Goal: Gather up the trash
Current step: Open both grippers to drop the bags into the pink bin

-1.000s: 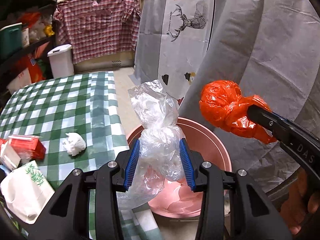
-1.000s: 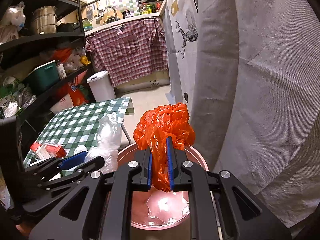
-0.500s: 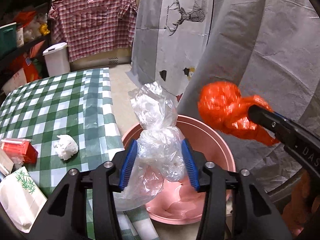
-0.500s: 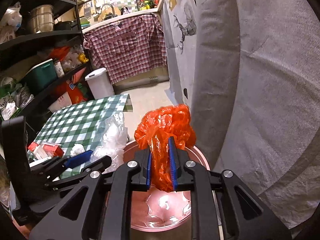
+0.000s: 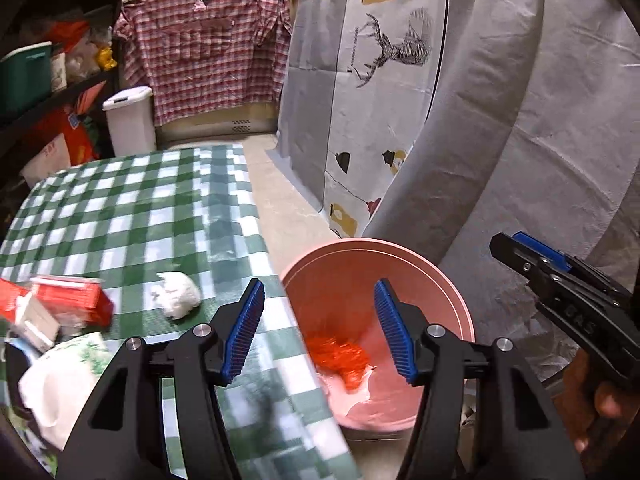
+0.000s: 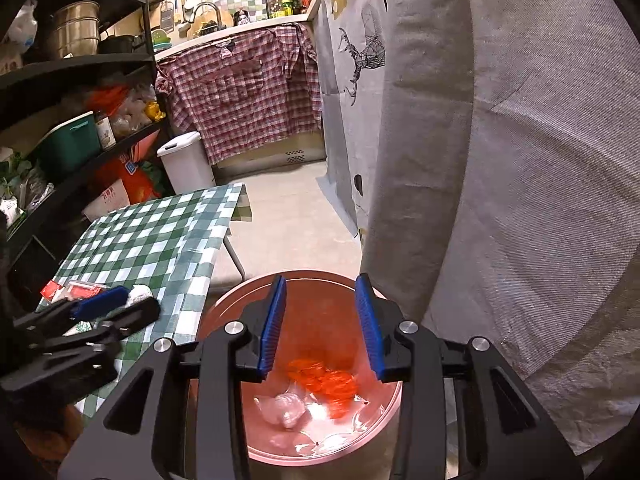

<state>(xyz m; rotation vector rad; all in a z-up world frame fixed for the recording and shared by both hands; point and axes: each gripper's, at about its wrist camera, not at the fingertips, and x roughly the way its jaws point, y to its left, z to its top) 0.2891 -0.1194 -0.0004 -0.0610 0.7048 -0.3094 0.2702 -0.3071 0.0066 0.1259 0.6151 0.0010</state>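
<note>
A pink trash bin [image 5: 436, 276] [image 6: 240, 300] stands on the floor beside the checked table. Inside it lie the orange plastic bag [image 5: 340, 356] [image 6: 324, 380] and the clear plastic bag [image 6: 286, 406]. My left gripper [image 5: 318, 330] hangs over the bin's left rim, its jaws opening with nothing between them. My right gripper [image 6: 320, 320] is above the bin, jaws opening and empty; it also shows at the right edge [image 5: 524, 248] of the left wrist view. A crumpled white tissue [image 5: 178, 294] rests on the table.
The green checked table [image 5: 120, 208] [image 6: 160, 232] carries a red box [image 5: 68, 304] and a white leaf-printed packet [image 5: 60, 380] near its front. A grey cloth-covered wall [image 5: 520, 140] rises right of the bin. A white lidded bin [image 6: 186, 164] and cluttered shelves [image 6: 60, 120] stand behind.
Both bags left the grippers and dropped into the pink bin. Both pairs of jaws spread wider. The left wrist view swung a little toward the table.
</note>
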